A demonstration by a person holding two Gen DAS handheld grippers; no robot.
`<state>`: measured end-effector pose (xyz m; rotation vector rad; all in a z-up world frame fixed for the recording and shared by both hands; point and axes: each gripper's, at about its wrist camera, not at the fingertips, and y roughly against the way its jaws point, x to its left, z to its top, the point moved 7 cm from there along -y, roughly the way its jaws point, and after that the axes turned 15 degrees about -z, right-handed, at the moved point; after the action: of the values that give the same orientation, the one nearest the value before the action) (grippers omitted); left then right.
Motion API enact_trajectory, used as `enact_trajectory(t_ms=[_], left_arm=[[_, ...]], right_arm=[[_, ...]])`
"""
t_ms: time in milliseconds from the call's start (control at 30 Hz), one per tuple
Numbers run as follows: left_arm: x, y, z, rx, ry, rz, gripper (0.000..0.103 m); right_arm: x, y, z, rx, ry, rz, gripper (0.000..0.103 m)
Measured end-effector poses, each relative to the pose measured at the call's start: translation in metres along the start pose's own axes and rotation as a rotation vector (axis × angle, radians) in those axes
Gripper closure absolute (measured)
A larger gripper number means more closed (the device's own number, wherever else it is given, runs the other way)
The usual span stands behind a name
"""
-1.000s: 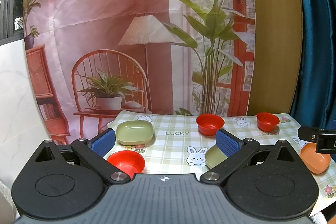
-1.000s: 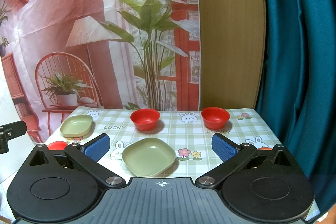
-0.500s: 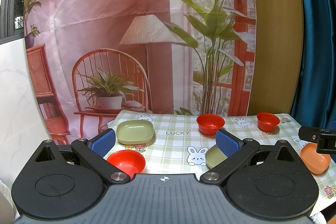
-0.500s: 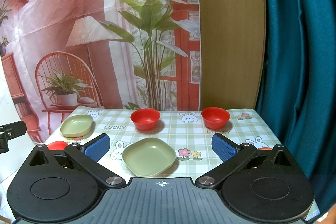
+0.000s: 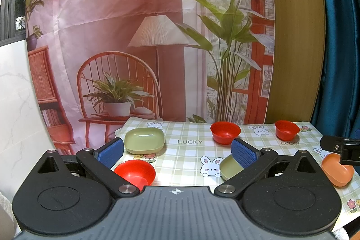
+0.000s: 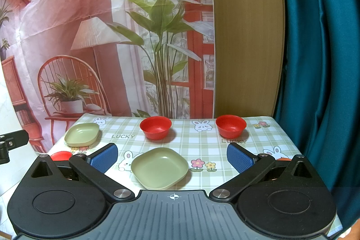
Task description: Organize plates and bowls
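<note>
**Both grippers spread wide over the checked cloth**

My left gripper [image 5: 177, 153] and right gripper [image 6: 172, 156] hang released, gripping nothing. A green plate [image 6: 160, 167] lies between my right fingers; another green plate [image 6: 82, 134] sits near the tablecloth's [image 6: 202, 145] left edge. Two red bowls [image 6: 155, 127] [image 6: 230, 126] stand near the far edge, well apart. "LUCKY" is printed beside each.

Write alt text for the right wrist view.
The open right gripper hovers over a green square plate on a checked tablecloth. Behind it sit two red bowls and a second green plate at far left.
</note>
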<state>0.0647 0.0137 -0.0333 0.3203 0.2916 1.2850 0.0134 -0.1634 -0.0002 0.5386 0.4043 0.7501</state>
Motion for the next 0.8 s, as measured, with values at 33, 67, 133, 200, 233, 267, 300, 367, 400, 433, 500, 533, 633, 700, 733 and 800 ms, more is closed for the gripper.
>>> enact_trajectory(t_ms=[33,67,133,200,233,267,300,367,400,433,500,533,633,700,733,800], left_arm=[[0.0003,0.0001,-0.0002,0.0,0.001,0.0,0.0],[0.001,0.0004,-0.0006,0.0,0.001,0.0,0.0],[0.0009,0.0004,-0.0006,0.0,0.001,0.0,0.0],[0.0017,0.0007,-0.001,-0.001,0.0,-0.001,0.0],[0.0009,0.0003,-0.0005,0.0,0.0,0.0,0.0],[0.0018,0.0004,-0.0009,0.0,0.0,-0.001,0.0],[0.0015,-0.0003,-0.0009,0.0,0.0,-0.001,0.0],[0.0019,-0.0002,-0.0011,0.001,0.001,0.001,0.0],[0.0012,-0.0003,-0.0006,0.001,0.002,0.0,0.0],[0.0014,-0.0002,-0.0008,0.001,0.002,-0.001,0.0],[0.0013,-0.0005,-0.0009,0.0,0.001,0.001,0.0],[0.0017,-0.0005,-0.0012,-0.001,0.001,0.002,0.0],[0.0012,-0.0012,-0.0014,0.0,0.001,0.002,0.0],[0.0015,-0.0015,-0.0018,0.001,-0.002,0.004,0.0],[0.0016,-0.0029,-0.0017,0.003,-0.004,0.003,0.0],[0.0018,-0.0066,-0.0018,0.009,-0.004,0.002,0.0]], right_arm=[[-0.0001,0.0,-0.0001,0.0,0.0,0.0,0.0],[-0.0001,0.0,-0.0001,0.0,0.0,0.0,0.0],[-0.0002,0.0001,-0.0001,0.0,0.0,0.0,0.0],[-0.0002,0.0001,-0.0002,-0.001,0.0,0.0,0.0],[-0.0003,0.0,-0.0003,-0.001,0.0,0.0,0.0],[-0.0003,0.0,-0.0004,-0.001,0.0,0.0,0.0],[-0.0004,0.0,-0.0004,-0.001,0.0,0.0,0.0],[-0.0004,0.0,-0.0006,0.0,0.0,0.0,0.0],[-0.0005,-0.0003,-0.0006,0.0,0.0,0.0,0.0],[-0.0006,-0.0005,-0.0006,0.0,0.001,-0.001,0.0],[-0.0007,-0.001,-0.0006,-0.001,0.0,-0.001,0.0],[-0.0007,-0.0011,-0.0007,0.0,0.0,-0.001,0.0],[-0.0009,-0.0022,-0.0009,0.003,0.0,-0.003,0.0],[-0.0006,-0.0032,-0.0006,0.007,-0.004,-0.003,0.0],[-0.0001,-0.0024,0.0,0.006,-0.004,-0.003,0.0],[0.0004,-0.0028,0.0012,0.005,-0.001,-0.005,0.0]])
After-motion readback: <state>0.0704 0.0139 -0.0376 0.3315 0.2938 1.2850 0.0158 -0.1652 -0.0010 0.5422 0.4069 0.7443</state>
